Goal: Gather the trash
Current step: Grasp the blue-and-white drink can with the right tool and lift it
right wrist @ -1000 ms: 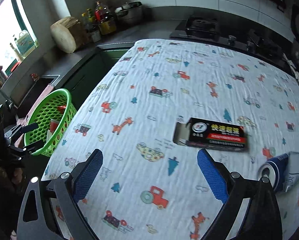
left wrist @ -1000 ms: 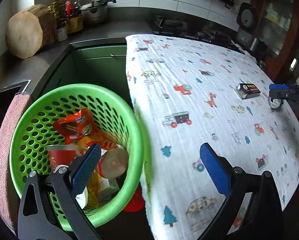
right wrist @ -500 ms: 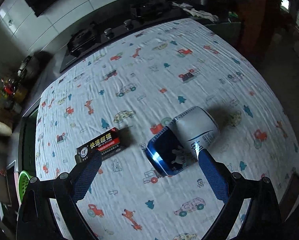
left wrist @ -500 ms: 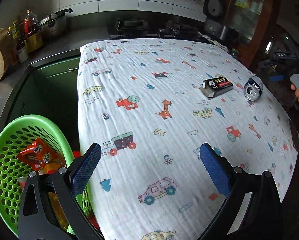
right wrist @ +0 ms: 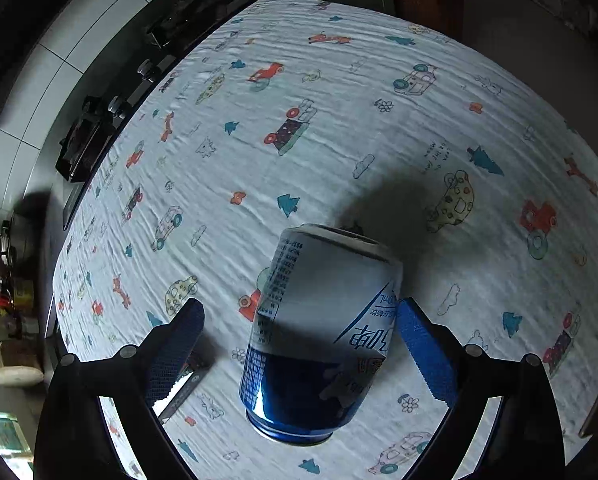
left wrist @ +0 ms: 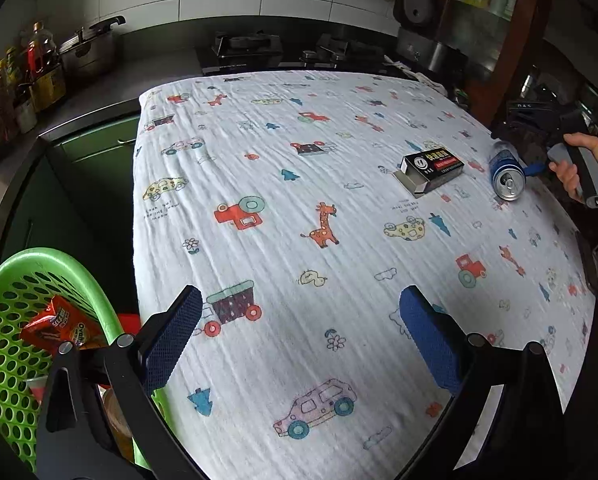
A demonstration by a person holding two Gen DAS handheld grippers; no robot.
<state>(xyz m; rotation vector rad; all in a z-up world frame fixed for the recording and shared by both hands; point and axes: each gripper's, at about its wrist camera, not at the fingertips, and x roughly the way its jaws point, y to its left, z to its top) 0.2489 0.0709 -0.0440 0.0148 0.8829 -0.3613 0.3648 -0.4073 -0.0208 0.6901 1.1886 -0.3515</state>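
Note:
A blue and white drink can [right wrist: 323,332] lies on its side on the cartoon-print tablecloth [right wrist: 339,140]. My right gripper [right wrist: 299,320] is open with its fingers on either side of the can. The right pad sits close against the can, and a gap shows at the left pad. A black carton [left wrist: 431,166] lies just left of the can [left wrist: 507,174]. My left gripper [left wrist: 299,320] hangs open over the table's near edge, holding nothing. A green perforated basket [left wrist: 3,320] at the lower left holds an orange wrapper [left wrist: 59,324] and other trash.
A hand [left wrist: 579,168] holds the right gripper at the table's right edge. Behind the table run a stove [left wrist: 243,50] and counter, with a pot [left wrist: 91,50] and bottles [left wrist: 39,72] at the left. Green cabinets [left wrist: 95,148] stand beside the basket.
My left gripper swung from above the basket to over the table. My right gripper turned and closed in on the can, which now lies between its fingers.

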